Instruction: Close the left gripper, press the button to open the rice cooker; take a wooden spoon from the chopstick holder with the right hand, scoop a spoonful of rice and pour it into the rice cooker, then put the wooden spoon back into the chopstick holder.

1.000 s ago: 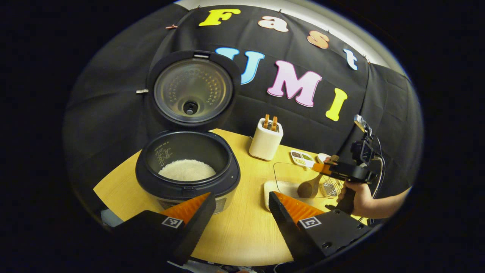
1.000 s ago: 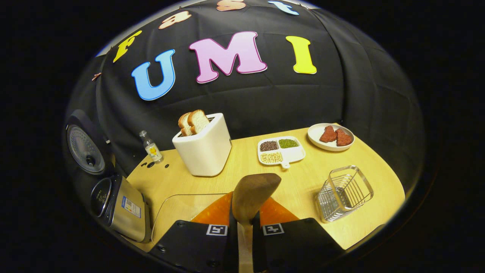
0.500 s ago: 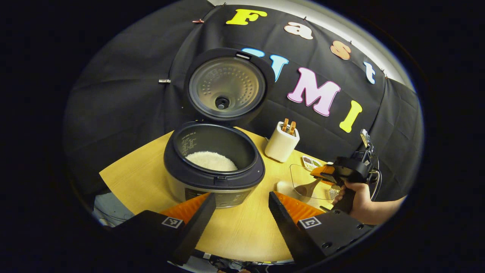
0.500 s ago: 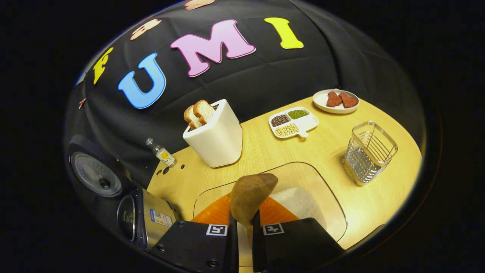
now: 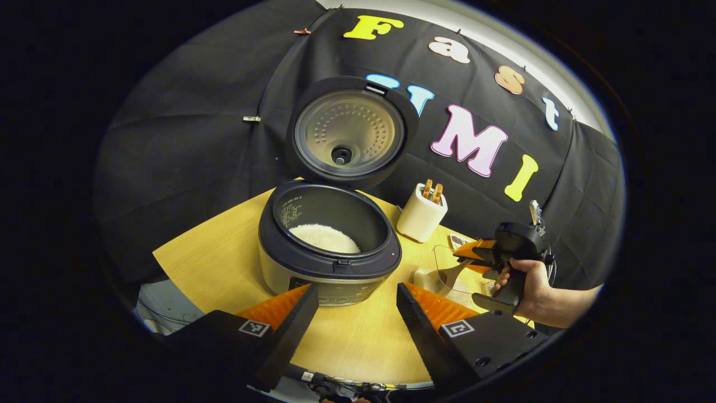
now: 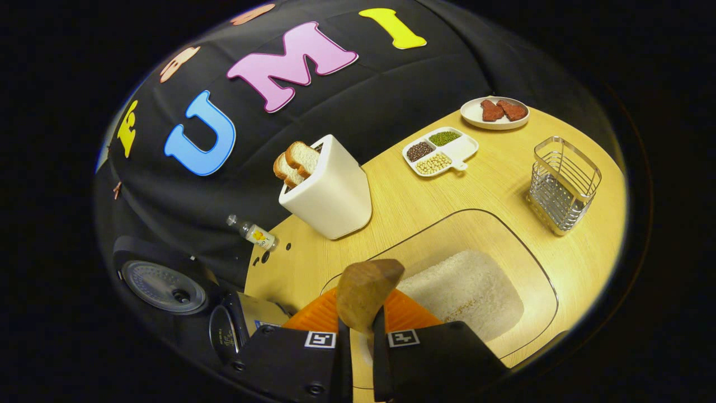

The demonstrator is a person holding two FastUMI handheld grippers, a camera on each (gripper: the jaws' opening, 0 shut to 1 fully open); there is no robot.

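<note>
Rice cooker (image 5: 330,246) is seen in the left gripper view standing open, its lid (image 5: 349,131) raised upright behind the pot, with a layer of white rice (image 5: 324,238) lying in the bowl; compared with a second ago it sits farther right and a little farther off, so the left gripper (image 5: 358,313) has been drawn back, its fingers spread apart and empty. To the far right the right gripper (image 5: 475,257) is held in a person's hand (image 5: 528,285), and the wooden spoon (image 5: 447,274) is dipped lower toward the clear tray than it was a second ago.

In the right gripper view the spoon's handle is clamped between both fingers of the right gripper (image 6: 361,358), and the bowl of the wooden spoon (image 6: 366,291) hangs just over the near left edge of the glass tray (image 6: 537,263), where a heap of rice (image 6: 464,291) lies. The tray has come much closer since the earlier frames, so scooping is judged to be about to start. The chopstick holder (image 6: 565,184) stands empty at the far right. A toaster (image 6: 330,190) holds two bread slices, a divided dish (image 6: 439,151) holds beans, and a plate (image 6: 495,112) carries two red pieces.
</note>
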